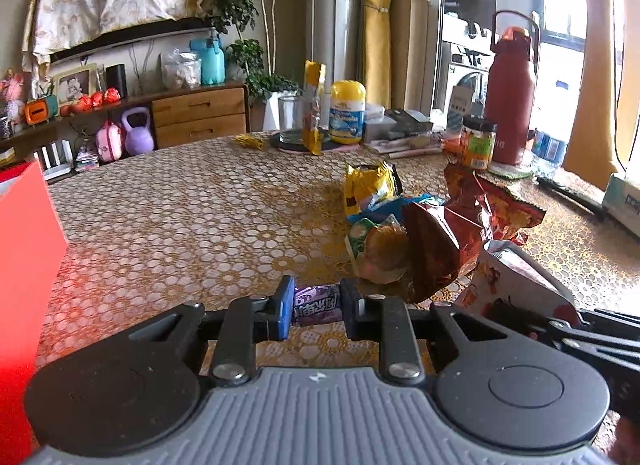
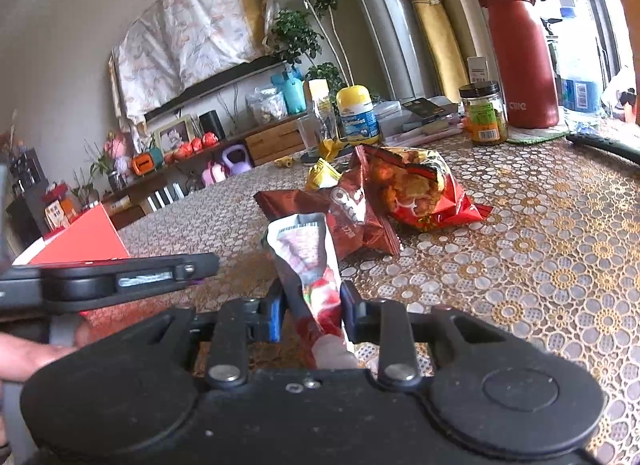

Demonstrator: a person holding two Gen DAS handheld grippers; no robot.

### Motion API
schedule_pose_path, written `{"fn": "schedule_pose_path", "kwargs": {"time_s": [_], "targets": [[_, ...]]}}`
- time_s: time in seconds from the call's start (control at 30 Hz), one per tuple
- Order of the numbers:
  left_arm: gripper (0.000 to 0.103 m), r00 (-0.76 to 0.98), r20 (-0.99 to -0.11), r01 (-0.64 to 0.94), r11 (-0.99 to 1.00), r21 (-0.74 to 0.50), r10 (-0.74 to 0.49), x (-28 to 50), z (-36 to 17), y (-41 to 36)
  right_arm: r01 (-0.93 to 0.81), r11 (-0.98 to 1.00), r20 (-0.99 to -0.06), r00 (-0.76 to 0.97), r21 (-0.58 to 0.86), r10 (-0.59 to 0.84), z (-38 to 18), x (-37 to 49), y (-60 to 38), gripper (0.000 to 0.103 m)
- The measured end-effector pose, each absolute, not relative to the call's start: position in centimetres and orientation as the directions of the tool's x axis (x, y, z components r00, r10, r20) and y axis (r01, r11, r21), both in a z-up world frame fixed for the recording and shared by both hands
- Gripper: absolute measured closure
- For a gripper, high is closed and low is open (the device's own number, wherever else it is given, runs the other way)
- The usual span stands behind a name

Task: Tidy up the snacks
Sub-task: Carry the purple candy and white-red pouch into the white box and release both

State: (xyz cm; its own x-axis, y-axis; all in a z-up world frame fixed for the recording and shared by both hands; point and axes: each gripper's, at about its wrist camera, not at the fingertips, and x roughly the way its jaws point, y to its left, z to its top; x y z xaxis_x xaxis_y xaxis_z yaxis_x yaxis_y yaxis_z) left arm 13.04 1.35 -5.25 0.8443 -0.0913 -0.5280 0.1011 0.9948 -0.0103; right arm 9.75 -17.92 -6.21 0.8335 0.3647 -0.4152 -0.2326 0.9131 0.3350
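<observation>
Left wrist view: the left tongs (image 1: 316,307) are clamped on a small purple foil candy packet (image 1: 317,304), which sits crosswise between the blue-faced pads, lifted clear of the bench (image 1: 180,209), a round top under a gold-and-white lace-patterned cover. Ahead and to the right on the bench lies a loose heap of snacks: a yellow crinkled packet (image 1: 366,185), a green-and-white wrapped round cake (image 1: 378,251), a dark red foil chip bag (image 1: 440,249) and a flatter red-orange bag (image 1: 504,205) behind it. A red box (image 1: 28,249) stands at the left edge. Farther back stand a yellow-capped vitamin bottle (image 1: 347,113), a black-lidded glass jar (image 1: 478,141) and a tall red flask with a handle (image 1: 510,93). In the right wrist view, the right tongs (image 2: 314,315) are closed on a narrow red-and-white snack pouch (image 2: 308,261) that stands up tilted between the pads, its torn-looking top toward the dark red chip bag. The left tool crosses in from the left, just beside the pouch, with part of a hand (image 2: 28,353) below it.
</observation>
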Motion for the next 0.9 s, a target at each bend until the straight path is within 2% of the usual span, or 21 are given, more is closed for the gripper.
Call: {"fn": "schedule_pose_path", "kwargs": {"time_s": [0.37,0.6,0.73,0.9], "targets": [[0.079,0.877,-0.478,0.036,0.999,-0.040,-0.051,8.4,-2.0,4.8,-0.183,0.921,-0.437,0.837,0.344,0.330,-5.6,9.6,-17.5,0.077],[0.079,0.902,-0.431,-0.010,0.998,-0.059,-0.016,5.6,0.8,7.7,-0.219,0.927,-0.410,0.848,0.304,0.335,-3.2,8.2,-15.8,0.077],[0.079,0.915,-0.403,-0.062,0.996,-0.067,0.029,4.0,2.6,10.3,-0.222,0.938,-0.395,0.862,0.267,0.316,-1.6,7.9,-14.3,0.077],[0.079,0.915,-0.385,-0.159,0.985,-0.066,0.122,2.8,4.4,14.4,-0.279,0.926,-0.377,0.854,0.253,0.360,0.6,8.0,-11.6,0.077]]}}
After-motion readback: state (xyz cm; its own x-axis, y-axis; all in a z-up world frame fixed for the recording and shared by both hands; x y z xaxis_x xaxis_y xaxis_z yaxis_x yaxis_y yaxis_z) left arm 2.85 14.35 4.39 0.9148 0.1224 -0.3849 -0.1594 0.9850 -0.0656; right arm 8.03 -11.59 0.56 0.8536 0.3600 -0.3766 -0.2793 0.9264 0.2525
